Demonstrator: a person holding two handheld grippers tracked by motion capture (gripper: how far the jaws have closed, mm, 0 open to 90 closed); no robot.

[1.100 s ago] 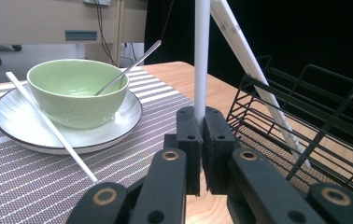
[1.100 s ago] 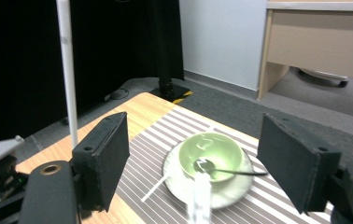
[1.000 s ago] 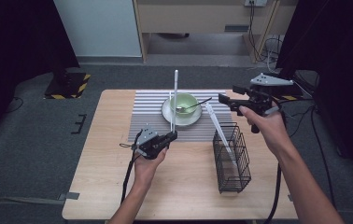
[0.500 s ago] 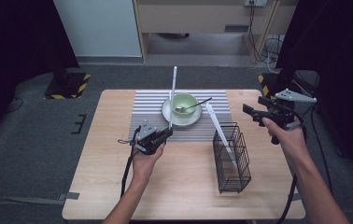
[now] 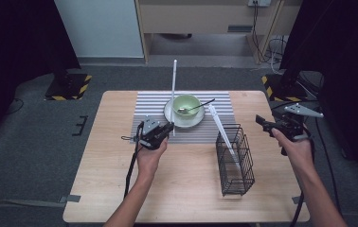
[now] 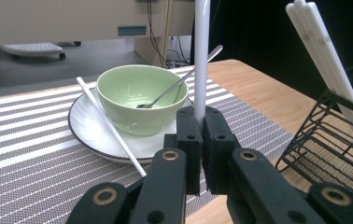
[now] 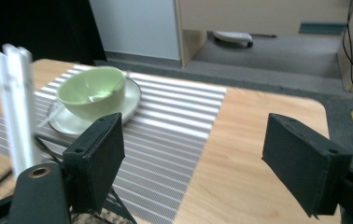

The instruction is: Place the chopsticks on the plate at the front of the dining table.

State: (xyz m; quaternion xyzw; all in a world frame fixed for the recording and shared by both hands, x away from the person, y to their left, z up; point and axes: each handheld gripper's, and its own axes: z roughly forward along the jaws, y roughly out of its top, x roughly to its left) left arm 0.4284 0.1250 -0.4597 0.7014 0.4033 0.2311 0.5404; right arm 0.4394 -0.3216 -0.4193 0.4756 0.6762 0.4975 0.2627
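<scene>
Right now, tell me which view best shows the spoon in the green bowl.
The left gripper view: the spoon is close, handle leaning over the green bowl's rim. The high view shows it small; the right gripper view blurs it.

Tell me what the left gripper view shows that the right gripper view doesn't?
Left gripper view: the left hand-held gripper shut on an upright white chopstick, a second chopstick lying across the plate, and a spoon in the bowl. Right gripper view: the right hand-held gripper, jaws wide apart with nothing between them. Both share the green bowl, striped mat, and white chopsticks standing in the black wire basket.
</scene>
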